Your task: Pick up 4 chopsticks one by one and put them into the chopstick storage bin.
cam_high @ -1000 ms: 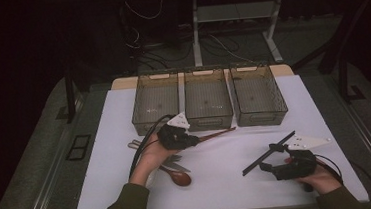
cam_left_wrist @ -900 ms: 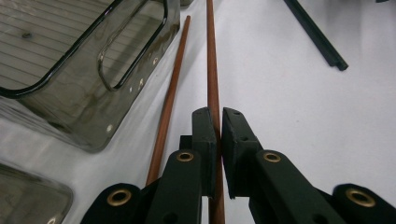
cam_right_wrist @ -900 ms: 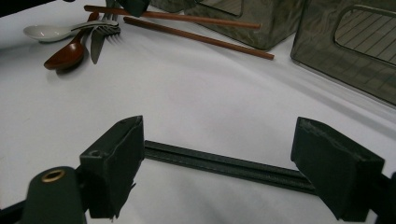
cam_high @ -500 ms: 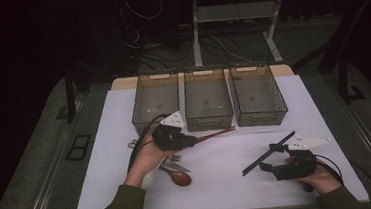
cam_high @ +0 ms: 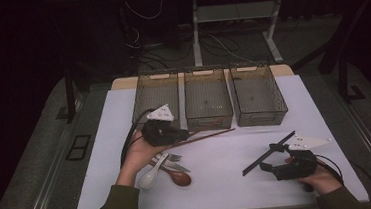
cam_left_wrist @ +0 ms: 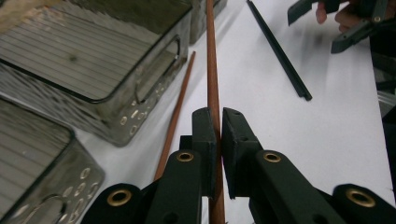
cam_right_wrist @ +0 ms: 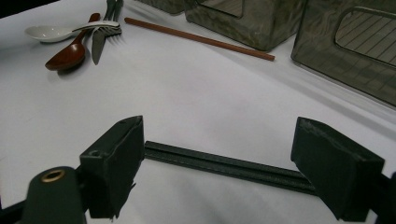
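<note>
My left gripper [cam_high: 185, 133] [cam_left_wrist: 218, 126] is shut on a brown chopstick [cam_left_wrist: 212, 70], holding it by the front of the bins and pointing right. Its twin, a second brown chopstick [cam_high: 211, 135] [cam_left_wrist: 177, 112] [cam_right_wrist: 196, 38], lies flat on the white table beside it. My right gripper [cam_high: 271, 159] [cam_right_wrist: 220, 126] rests open near the front right. A black chopstick [cam_high: 253, 166] [cam_right_wrist: 224, 165] lies on the table across the gap between its jaws, touching neither.
Three clear grey bins [cam_high: 156, 94] [cam_high: 208, 95] [cam_high: 257, 91] stand in a row at the back. A white spoon [cam_high: 149, 177] [cam_right_wrist: 51, 31], a brown spoon [cam_high: 179, 177] [cam_right_wrist: 70, 53], a fork and a knife lie under my left forearm.
My left gripper has shifted slightly left and away, still gripping the brown chopstick. The right gripper has stayed over the black chopstick.
</note>
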The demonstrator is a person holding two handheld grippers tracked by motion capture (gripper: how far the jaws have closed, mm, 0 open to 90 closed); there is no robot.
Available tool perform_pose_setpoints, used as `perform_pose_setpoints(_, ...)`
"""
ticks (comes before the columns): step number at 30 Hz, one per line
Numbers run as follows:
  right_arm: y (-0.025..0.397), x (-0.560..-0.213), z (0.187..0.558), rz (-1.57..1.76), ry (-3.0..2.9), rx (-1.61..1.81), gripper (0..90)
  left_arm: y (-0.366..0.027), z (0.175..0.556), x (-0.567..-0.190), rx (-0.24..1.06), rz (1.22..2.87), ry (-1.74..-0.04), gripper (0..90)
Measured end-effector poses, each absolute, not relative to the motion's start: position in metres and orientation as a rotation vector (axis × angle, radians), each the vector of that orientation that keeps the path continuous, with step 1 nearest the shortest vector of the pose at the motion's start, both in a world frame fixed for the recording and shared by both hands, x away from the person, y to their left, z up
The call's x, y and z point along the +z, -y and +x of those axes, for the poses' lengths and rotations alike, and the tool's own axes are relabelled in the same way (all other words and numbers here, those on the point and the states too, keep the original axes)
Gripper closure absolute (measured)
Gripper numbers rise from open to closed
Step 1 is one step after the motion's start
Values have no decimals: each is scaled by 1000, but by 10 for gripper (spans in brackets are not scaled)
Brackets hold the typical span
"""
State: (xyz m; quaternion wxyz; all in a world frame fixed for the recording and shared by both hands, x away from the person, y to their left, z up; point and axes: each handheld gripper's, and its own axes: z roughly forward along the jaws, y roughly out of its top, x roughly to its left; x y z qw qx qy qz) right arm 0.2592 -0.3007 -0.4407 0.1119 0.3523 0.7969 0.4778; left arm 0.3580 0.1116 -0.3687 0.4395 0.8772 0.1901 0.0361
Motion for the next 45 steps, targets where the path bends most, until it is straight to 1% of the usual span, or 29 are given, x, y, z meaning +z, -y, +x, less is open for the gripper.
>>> perform_pose_setpoints(12,300,-441,259,1026,-2345,1402,171,-120,370,-354,146,2171,-522,832)
perform_pose_setpoints(21,300,-441,259,1028,-2342,1398,171,-127,390,-337,178,2151,-545,832)
perform_pose_setpoints(28,300,-441,259,1028,-2342,1400,171,-129,408,-325,232,2155,-594,832)
perform_pose_setpoints(37,299,-441,259,1030,-2338,1404,171,-138,434,-326,344,2150,-722,833)
perform_pose_setpoints(45,299,-441,259,1031,-2337,1406,171,-150,456,-338,382,2146,-869,834)
